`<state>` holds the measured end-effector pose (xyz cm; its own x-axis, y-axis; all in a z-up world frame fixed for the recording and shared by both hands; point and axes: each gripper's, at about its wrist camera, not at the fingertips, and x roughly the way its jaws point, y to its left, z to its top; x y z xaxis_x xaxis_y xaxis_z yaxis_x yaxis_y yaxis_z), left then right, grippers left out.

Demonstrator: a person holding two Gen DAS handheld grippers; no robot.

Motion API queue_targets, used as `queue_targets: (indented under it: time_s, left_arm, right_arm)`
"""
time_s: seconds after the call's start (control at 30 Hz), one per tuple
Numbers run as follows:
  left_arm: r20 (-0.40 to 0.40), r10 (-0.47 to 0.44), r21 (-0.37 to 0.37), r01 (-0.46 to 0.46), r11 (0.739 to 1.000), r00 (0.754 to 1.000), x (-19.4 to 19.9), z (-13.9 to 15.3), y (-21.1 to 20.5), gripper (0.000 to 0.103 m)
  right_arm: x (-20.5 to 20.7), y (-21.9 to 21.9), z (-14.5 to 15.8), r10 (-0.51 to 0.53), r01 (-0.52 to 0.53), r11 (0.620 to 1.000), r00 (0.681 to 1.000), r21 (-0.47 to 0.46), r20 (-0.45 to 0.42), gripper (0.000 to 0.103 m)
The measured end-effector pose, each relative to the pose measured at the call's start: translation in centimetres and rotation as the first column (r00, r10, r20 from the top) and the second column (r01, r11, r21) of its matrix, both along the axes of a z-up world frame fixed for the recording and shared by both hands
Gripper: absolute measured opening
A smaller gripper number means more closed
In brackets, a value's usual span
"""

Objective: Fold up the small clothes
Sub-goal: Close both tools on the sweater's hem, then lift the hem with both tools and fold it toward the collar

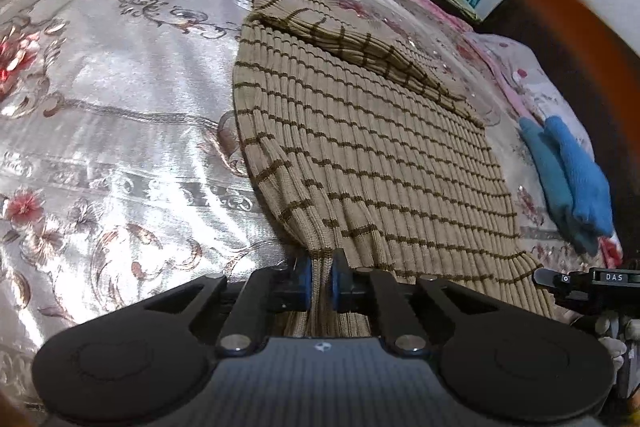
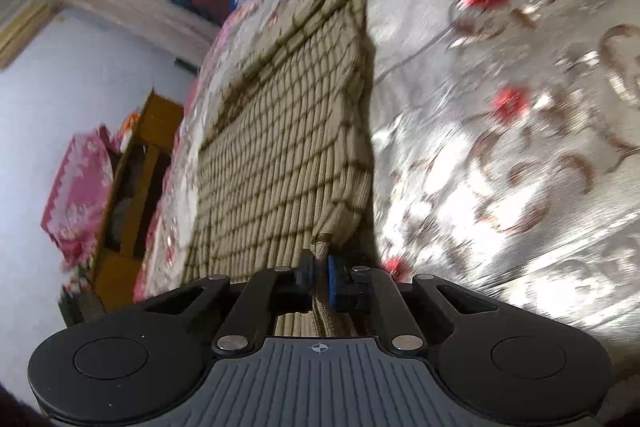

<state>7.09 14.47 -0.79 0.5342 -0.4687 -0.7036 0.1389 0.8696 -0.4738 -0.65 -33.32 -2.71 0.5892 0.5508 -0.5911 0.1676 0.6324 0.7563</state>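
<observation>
Striped knit top point(image 1: 360, 131) lies flat on the bed point(image 1: 120, 87), beige rib with brown stripes, one sleeve point(image 1: 352, 39) already folded in across the far part of the body, so the piece looks part-folded. Near hem is bunched into two pinch points, one per claw, likely so both corners can be carried over together and the fold stays square. Left claw point(image 1: 320, 279) is clamped tight on a gathered ridge of the hem, blue pads point(image 1: 306, 281) pressing the knit from both sides. Right claw point(image 2: 318, 277) is likewise closed on a bunched corner of the same top (that view is motion-blurred, but fabric shows between its pads). Blue cloth point(image 1: 572, 179) sits just beside the top, near the bed edge, untouched.
</observation>
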Motion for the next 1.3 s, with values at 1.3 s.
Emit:
queue_targets:
  time_s: [1.3]
  left_arm:
    - [0.177, 0.271, -0.518, -0.145, 0.843, 0.946, 18.7, 2.8, 4.1, 0.012]
  right_arm:
    - [18.3, -5.4, 2.0, -0.356, 0.293, 0.904, 0.919, 0.311, 0.17, 0.007]
